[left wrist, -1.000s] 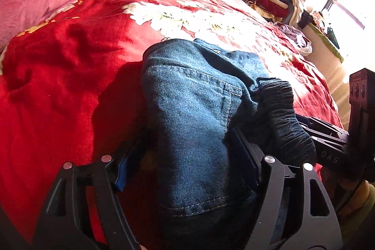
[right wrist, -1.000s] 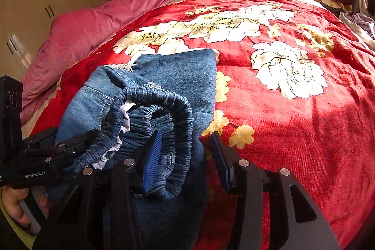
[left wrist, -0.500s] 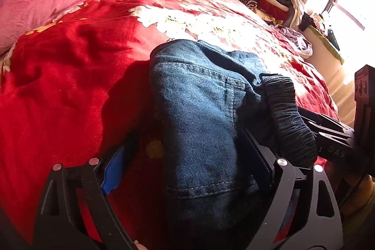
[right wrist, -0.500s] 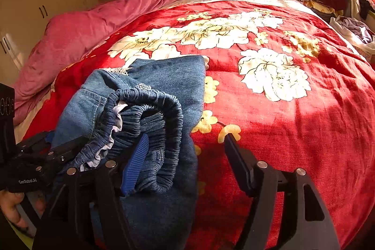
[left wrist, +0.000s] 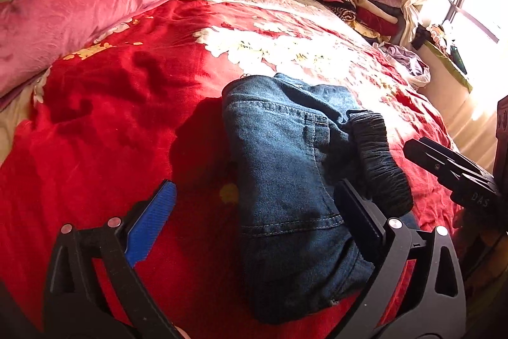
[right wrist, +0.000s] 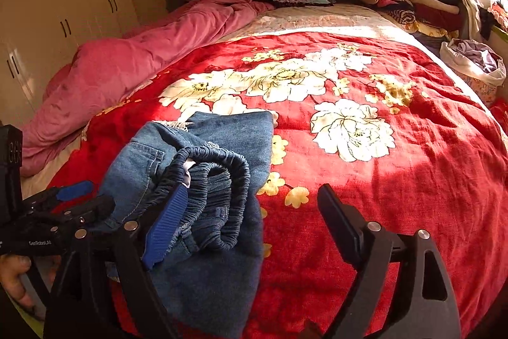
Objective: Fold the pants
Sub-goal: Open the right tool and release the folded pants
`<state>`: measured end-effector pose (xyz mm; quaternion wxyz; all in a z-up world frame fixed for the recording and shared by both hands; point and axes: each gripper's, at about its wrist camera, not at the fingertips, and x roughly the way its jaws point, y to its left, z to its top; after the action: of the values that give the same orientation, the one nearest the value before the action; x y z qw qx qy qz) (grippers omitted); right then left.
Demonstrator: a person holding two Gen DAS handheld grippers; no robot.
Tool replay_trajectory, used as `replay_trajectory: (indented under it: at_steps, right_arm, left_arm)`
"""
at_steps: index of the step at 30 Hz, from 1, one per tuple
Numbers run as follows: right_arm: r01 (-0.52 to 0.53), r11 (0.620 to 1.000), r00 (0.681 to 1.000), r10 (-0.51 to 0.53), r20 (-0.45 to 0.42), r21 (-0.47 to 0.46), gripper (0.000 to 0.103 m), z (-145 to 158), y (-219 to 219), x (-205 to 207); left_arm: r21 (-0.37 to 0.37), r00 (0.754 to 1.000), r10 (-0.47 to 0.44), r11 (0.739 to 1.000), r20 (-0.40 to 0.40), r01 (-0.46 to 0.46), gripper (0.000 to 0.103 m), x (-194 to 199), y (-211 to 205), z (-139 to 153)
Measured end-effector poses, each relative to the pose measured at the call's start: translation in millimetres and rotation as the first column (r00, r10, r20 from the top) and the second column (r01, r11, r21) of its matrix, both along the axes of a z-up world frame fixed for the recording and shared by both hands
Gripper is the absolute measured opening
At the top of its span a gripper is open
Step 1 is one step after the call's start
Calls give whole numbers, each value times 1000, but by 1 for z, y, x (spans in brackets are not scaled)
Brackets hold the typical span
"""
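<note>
Blue denim pants [left wrist: 285, 167] lie folded in a bundle on the red flowered blanket [left wrist: 111, 123], the ribbed elastic waistband [left wrist: 377, 161] on top at the near right. My left gripper [left wrist: 254, 212] is open, its jaws wide on either side of the near end of the pants. In the right wrist view the pants [right wrist: 209, 167] lie at lower left. My right gripper [right wrist: 250, 218] is open beside them, its left pad [right wrist: 165, 227] against the waistband [right wrist: 219, 196]. The left gripper also shows at the right wrist view's left edge [right wrist: 63, 205].
A pink duvet [right wrist: 127, 69] lies along the left side of the bed. Stacked folded clothes [right wrist: 409, 2] sit at the far right by the headboard. A white bag of clothes [right wrist: 473, 62] and a window lie to the right. White wardrobes [right wrist: 57, 11] stand at left.
Both grippers have opened wide and let go of the pants. Both have drawn back a little from the bundle, which stays on the blanket.
</note>
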<state>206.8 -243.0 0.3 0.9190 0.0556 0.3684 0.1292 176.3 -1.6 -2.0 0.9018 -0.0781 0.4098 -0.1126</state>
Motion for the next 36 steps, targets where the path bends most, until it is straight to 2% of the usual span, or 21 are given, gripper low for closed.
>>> replay_trajectory:
  at_steps: [8, 9, 10, 25, 36]
  right_arm:
    - [-13, 1000, 997, 13, 73, 3, 83, 26, 1, -23]
    - [-16, 1000, 997, 16, 79, 3, 97, 29, 0, -26]
    - [-17, 1000, 996, 17, 90, 4, 98, 31, 0, -30]
    - [-25, 999, 985, 20, 174, 23, 98, 62, -9, -95]
    - [-30, 1000, 984, 30, 177, -1, 98, 63, -13, -132]
  left_arm:
    - [19, 999, 21, 1000, 38, -21, 93, -20, 5, 20]
    - [21, 999, 23, 1000, 44, -24, 93, -24, 5, 22]
    - [22, 999, 23, 999, 49, -24, 93, -27, 5, 24]
    - [27, 993, 35, 999, 110, -38, 93, -81, 8, 53]
    - [29, 993, 19, 999, 115, -23, 93, -119, 0, 54]
